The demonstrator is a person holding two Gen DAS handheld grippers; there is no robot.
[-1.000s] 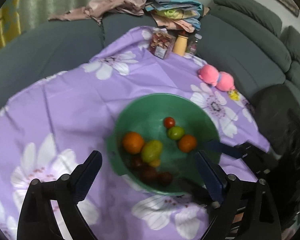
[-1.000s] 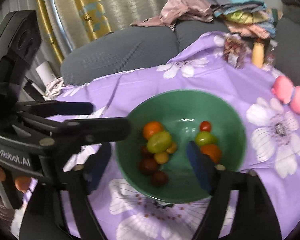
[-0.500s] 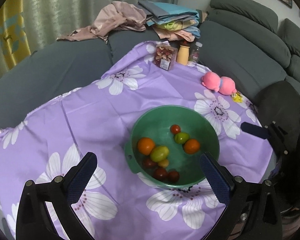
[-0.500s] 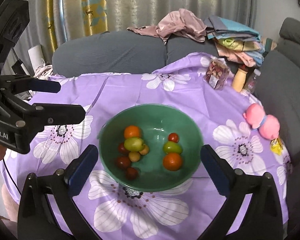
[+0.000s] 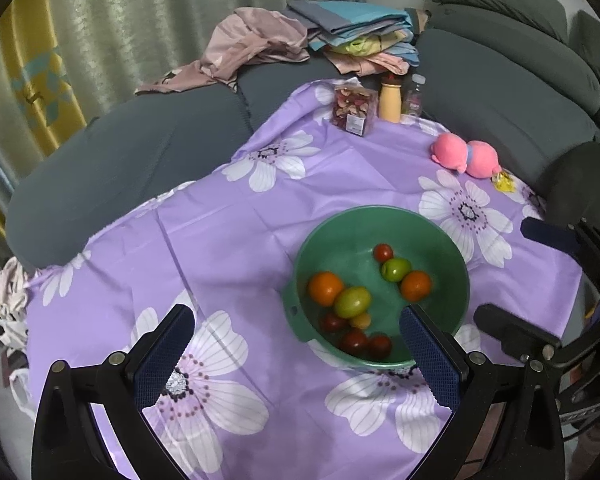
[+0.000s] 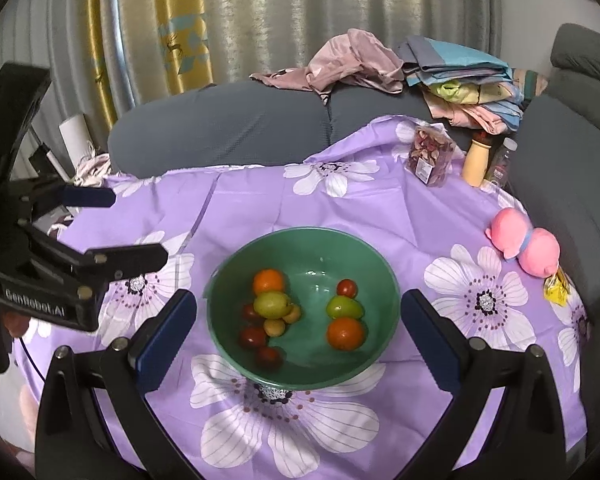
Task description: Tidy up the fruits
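Observation:
A green bowl (image 5: pixel 452 248) (image 6: pixel 380 264) stands on the purple flowered cloth. It holds two oranges (image 6: pixel 268 281), two green fruits (image 6: pixel 342 306), a small red tomato (image 6: pixel 347 288), small yellow fruits and several dark red ones (image 6: pixel 253 336). My left gripper (image 5: pixel 296 354) is open and empty, above the cloth at the bowl's near-left side. My right gripper (image 6: pixel 298 336) is open and empty, above the bowl's near edge. The left gripper also shows in the right wrist view (image 6: pixel 136 228), and the right gripper in the left wrist view (image 5: pixel 516 276).
A pink plush toy (image 5: pixel 466 156) (image 6: pixel 526 242) and a yellow wrapper (image 6: pixel 556 288) lie at the right. A snack box (image 6: pixel 430 156), a beige bottle (image 6: pixel 476 160) and a clear bottle (image 6: pixel 500 162) stand at the far edge. Grey sofa cushions (image 6: pixel 228 128) with piled clothes (image 6: pixel 460 76) surround the table.
Both grippers have pulled up and back from the bowl, so more of the table shows. The fruit in the bowl has not moved.

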